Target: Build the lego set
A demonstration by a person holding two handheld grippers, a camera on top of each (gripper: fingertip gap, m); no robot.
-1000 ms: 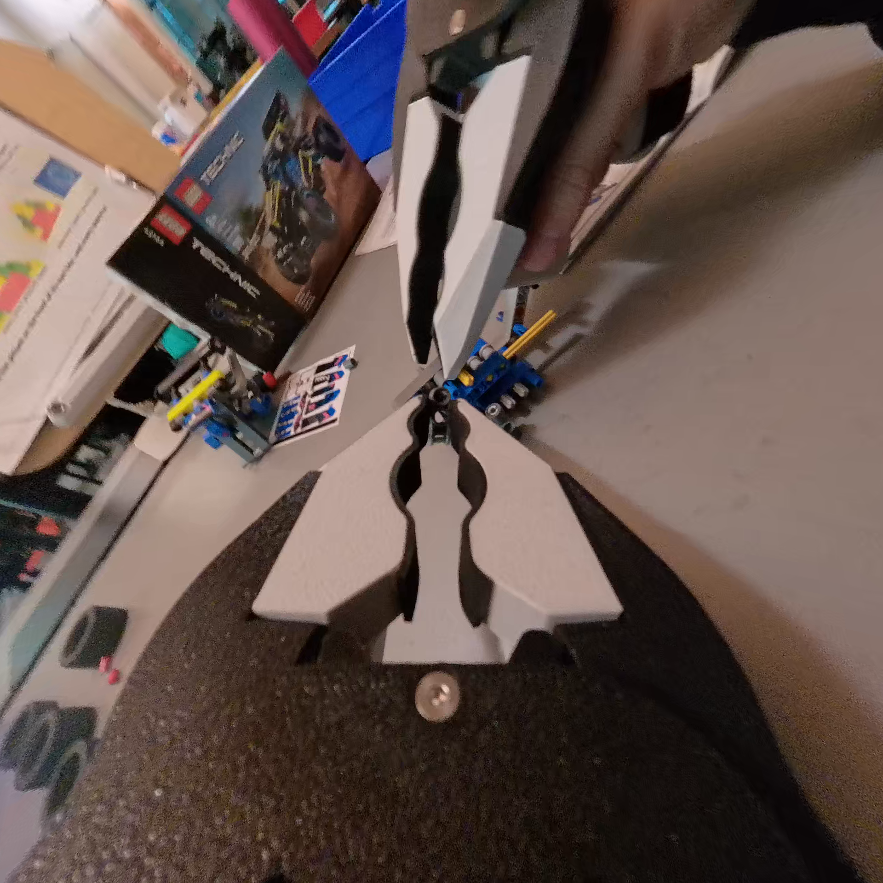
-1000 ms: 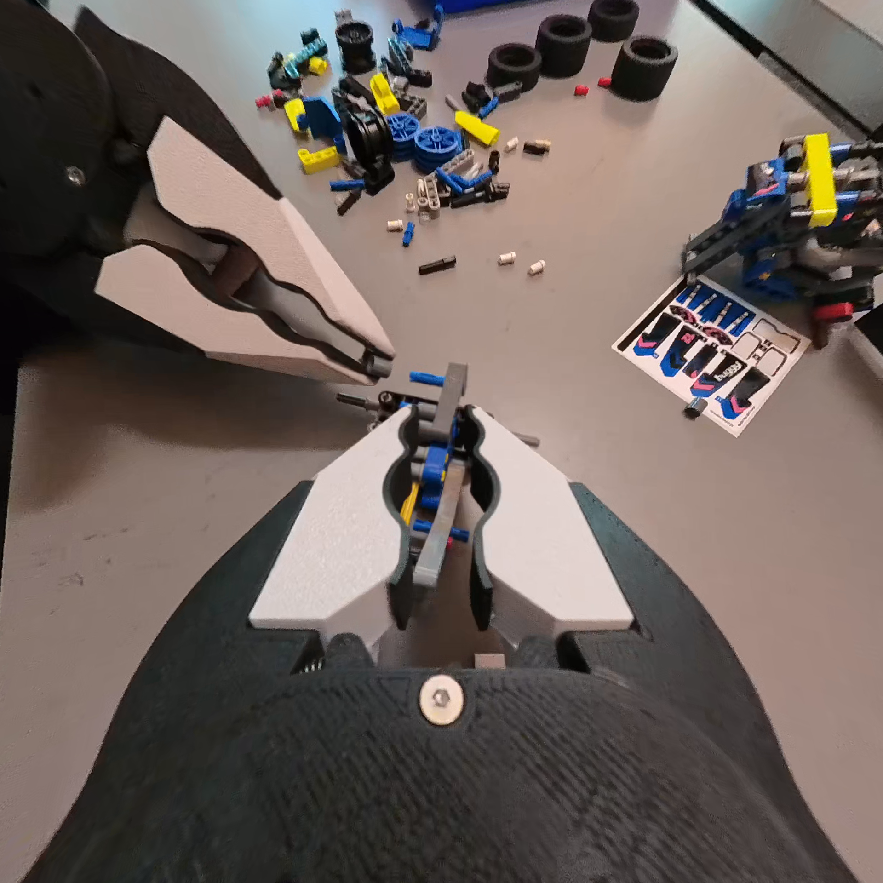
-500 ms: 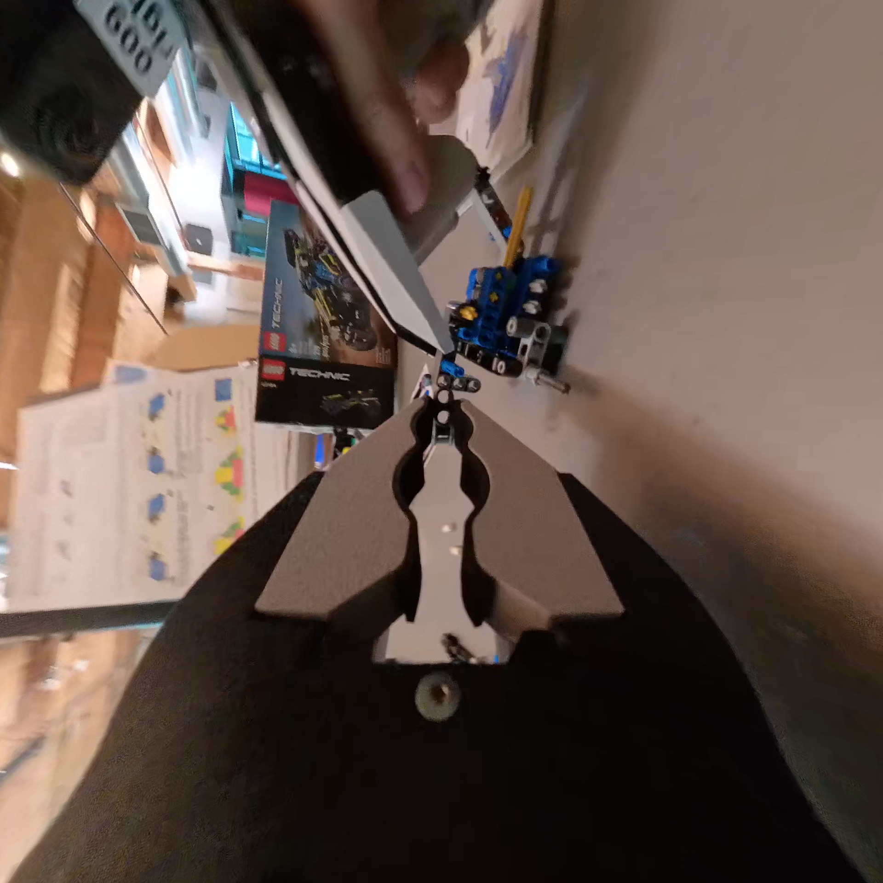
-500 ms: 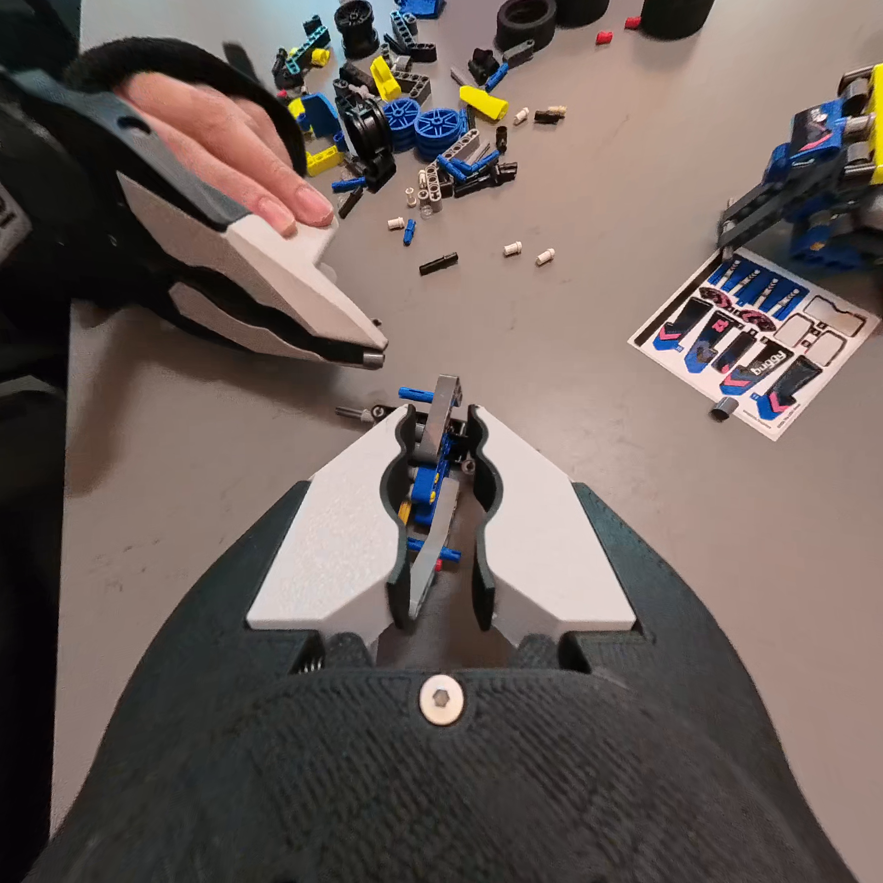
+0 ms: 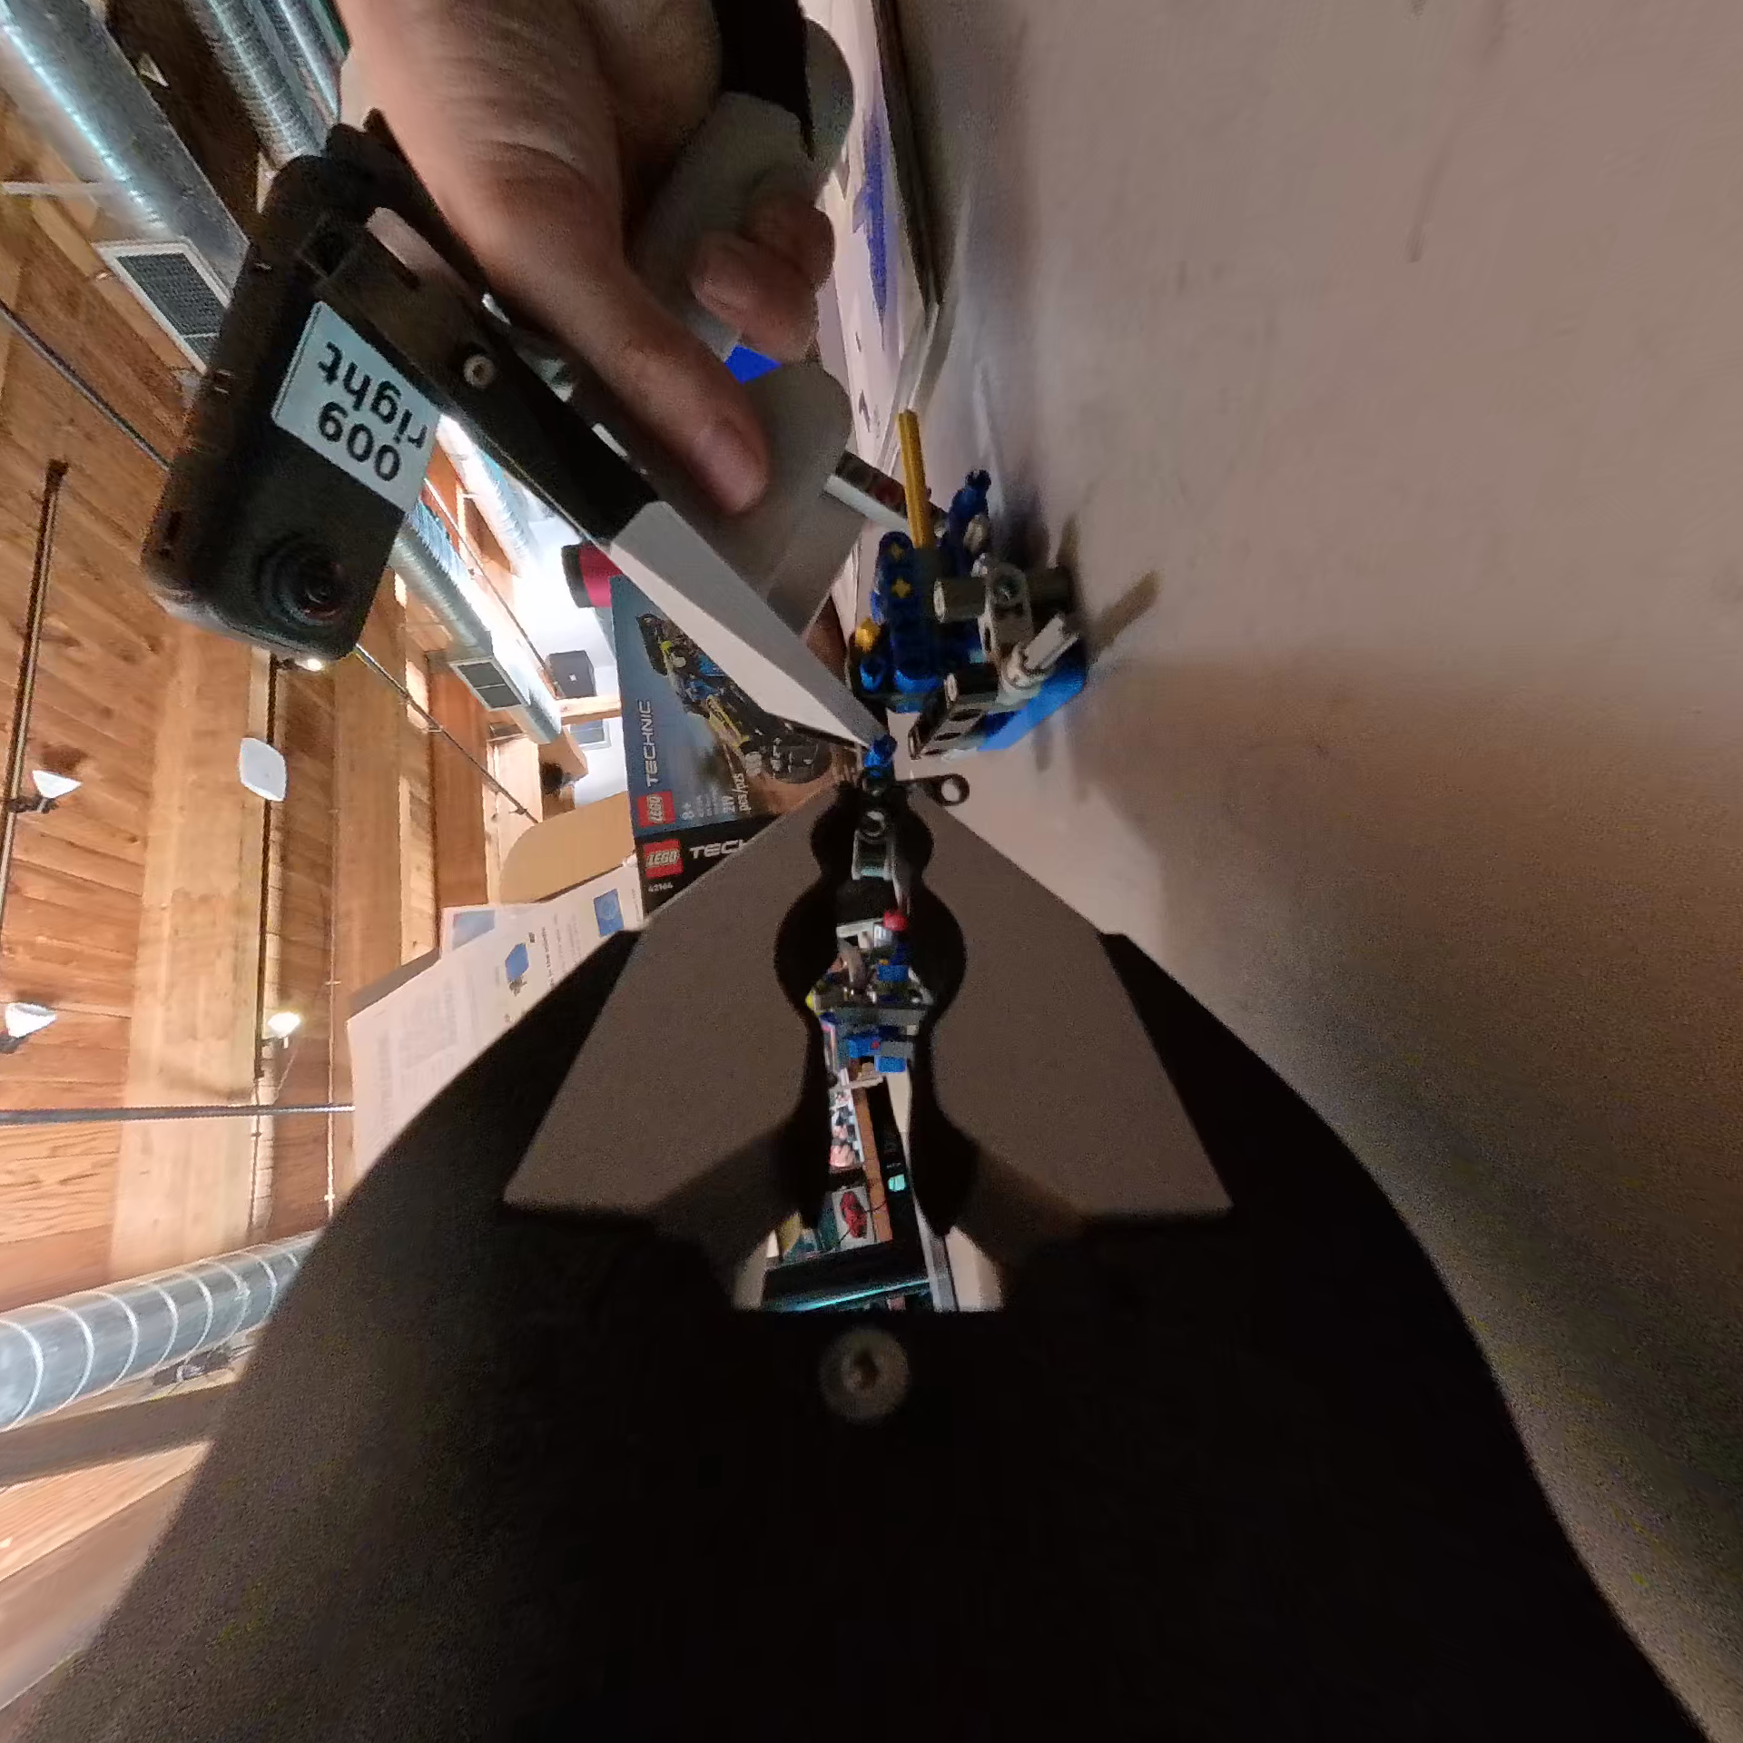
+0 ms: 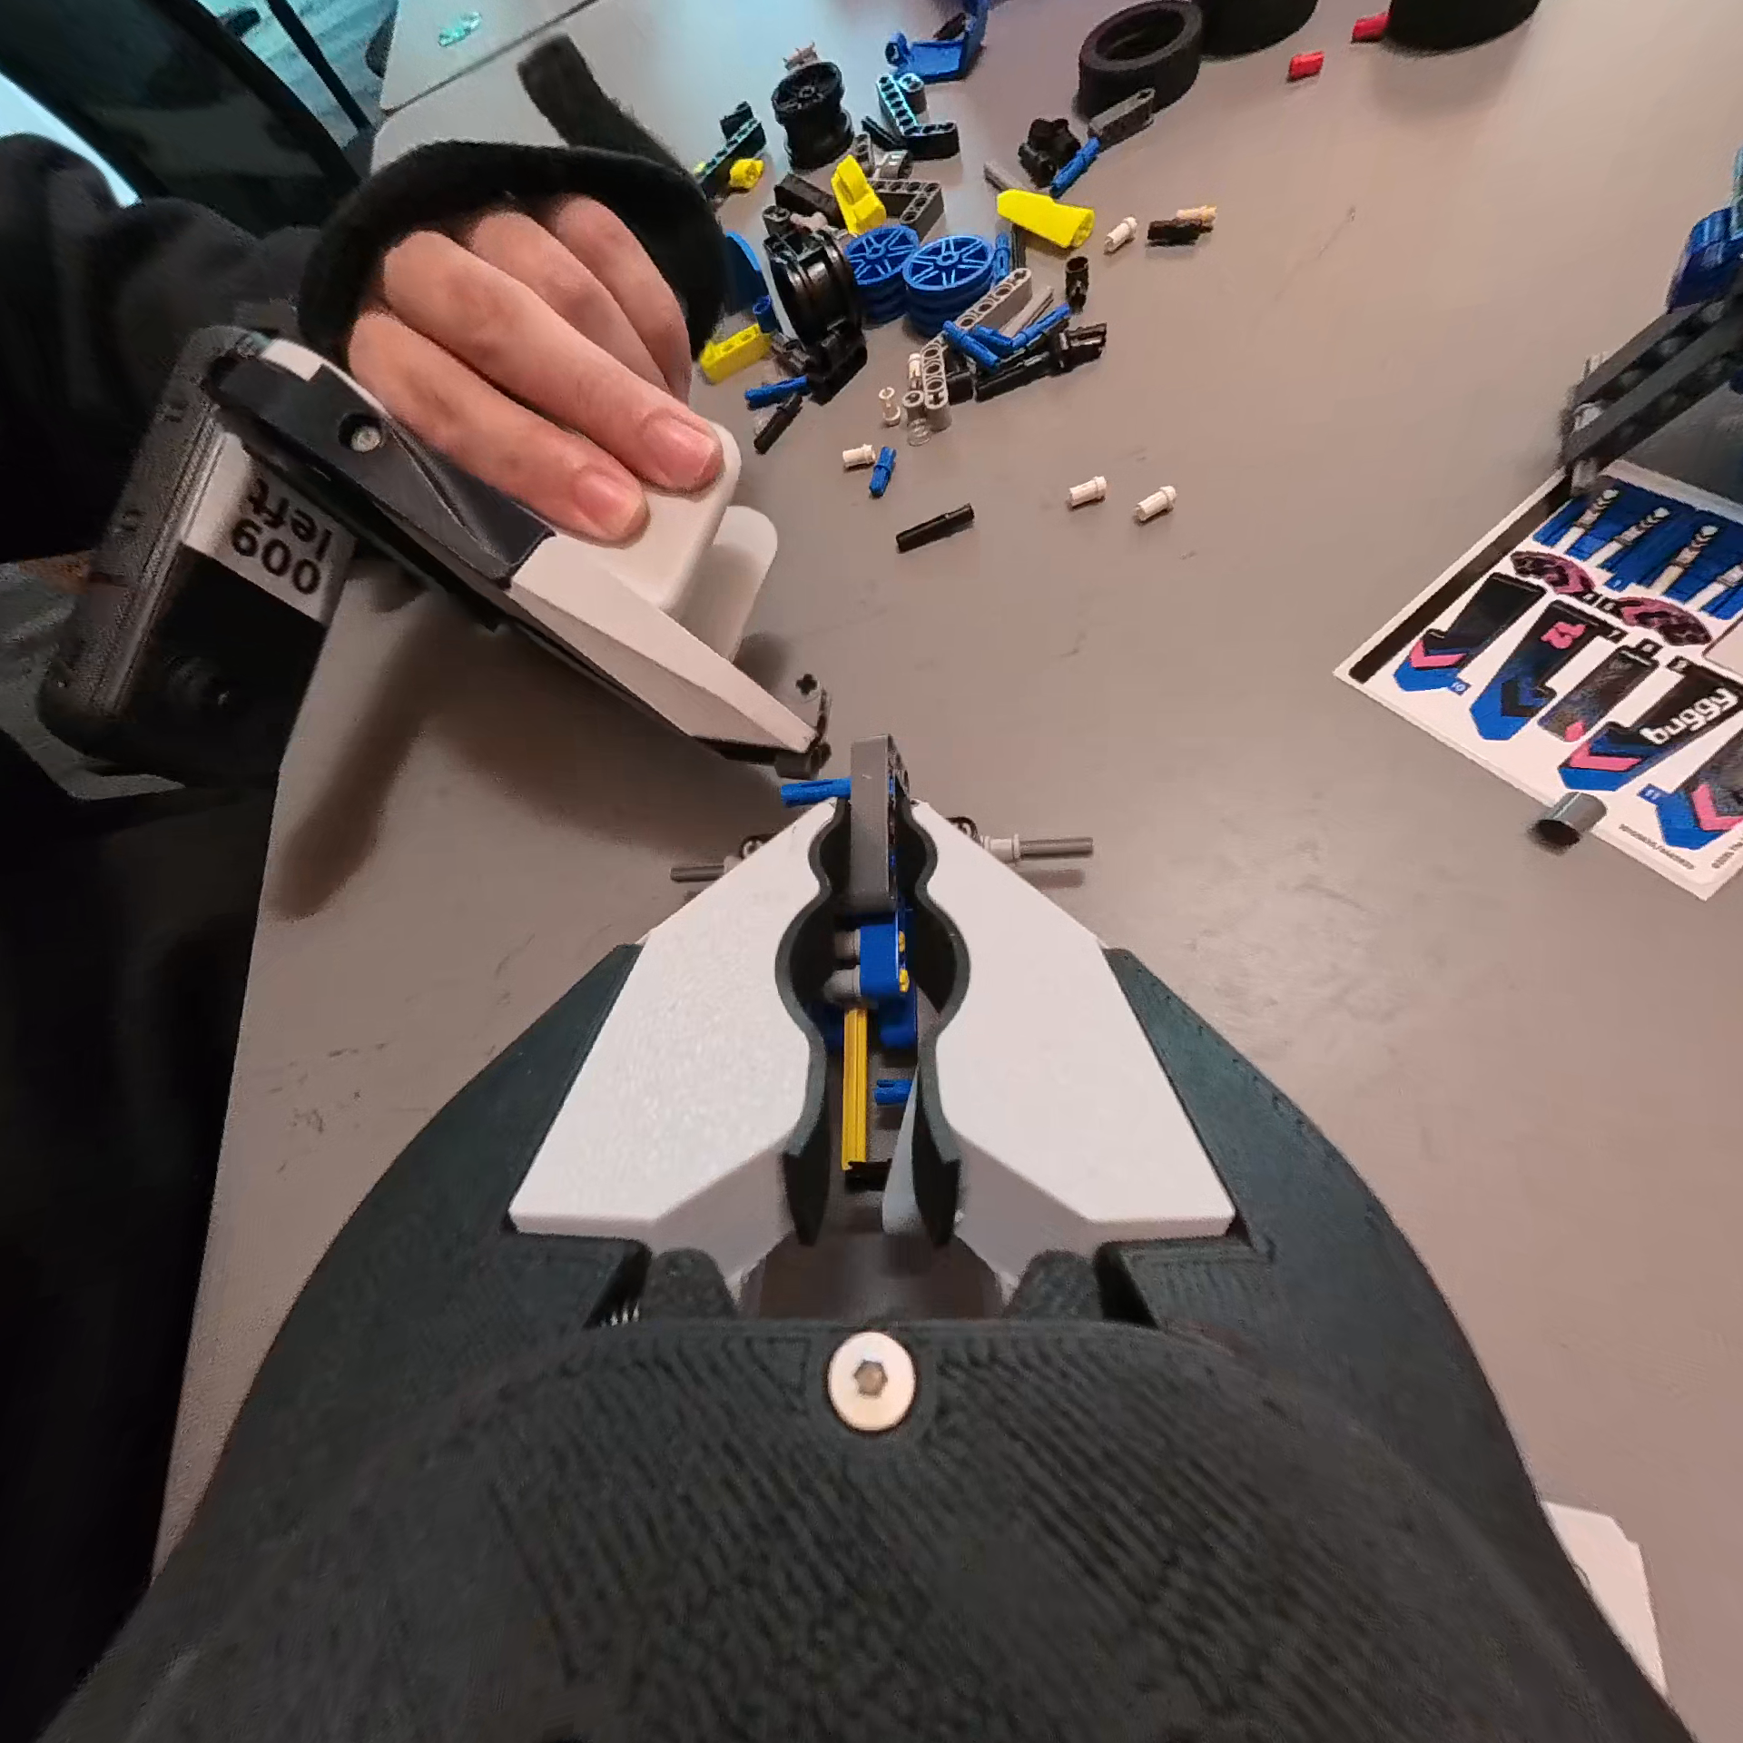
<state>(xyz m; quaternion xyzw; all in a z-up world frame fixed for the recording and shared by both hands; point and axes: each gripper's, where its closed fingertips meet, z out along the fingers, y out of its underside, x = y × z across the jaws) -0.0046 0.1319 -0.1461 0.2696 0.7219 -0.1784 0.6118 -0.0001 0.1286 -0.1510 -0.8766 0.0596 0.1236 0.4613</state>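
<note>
Both hand-held grippers have rolled onto their sides since a second ago, and the left hand-held gripper [image 6: 819, 740] has drawn closer, so its tips now sit just beside the blue pin [image 6: 809, 790] sticking out of the sub-assembly [image 6: 875, 929], at centre frame in the right wrist view. The right hand-held gripper [image 6: 872, 811] is pinching that sub-assembly, a grey beam with blue blocks and a yellow axle [image 6: 854, 1085], lifted above the tabletop [image 6: 1226, 1085]. The left one is pressed together on a small dark grey connector [image 6: 809, 693], which looks ready to go onto the pin.

The build seems partway through. A larger chassis [image 6: 1660, 377] stands at the right edge of that view, touching the sticker sheet [image 6: 1585, 660], which appears unused. A pile of loose parts [image 6: 943, 273] lies in the upper middle: blue wheel hubs [image 6: 910, 273], yellow pieces, black and blue pins. Tyres [image 6: 1137, 47] wait at the top edge, unfitted. So wheels, stickers and many small parts are probably left.

The tabletop is smooth grey, lightly scuffed. In the left wrist view, turned sideways, the set's box [image 5: 698, 755] stands at centre left with printed sheets [image 5: 453, 1000] below it. Wooden walls and silver ducts [image 5: 123, 1320] fill the left side, with lamps [image 5: 28, 1019] near the edge.
</note>
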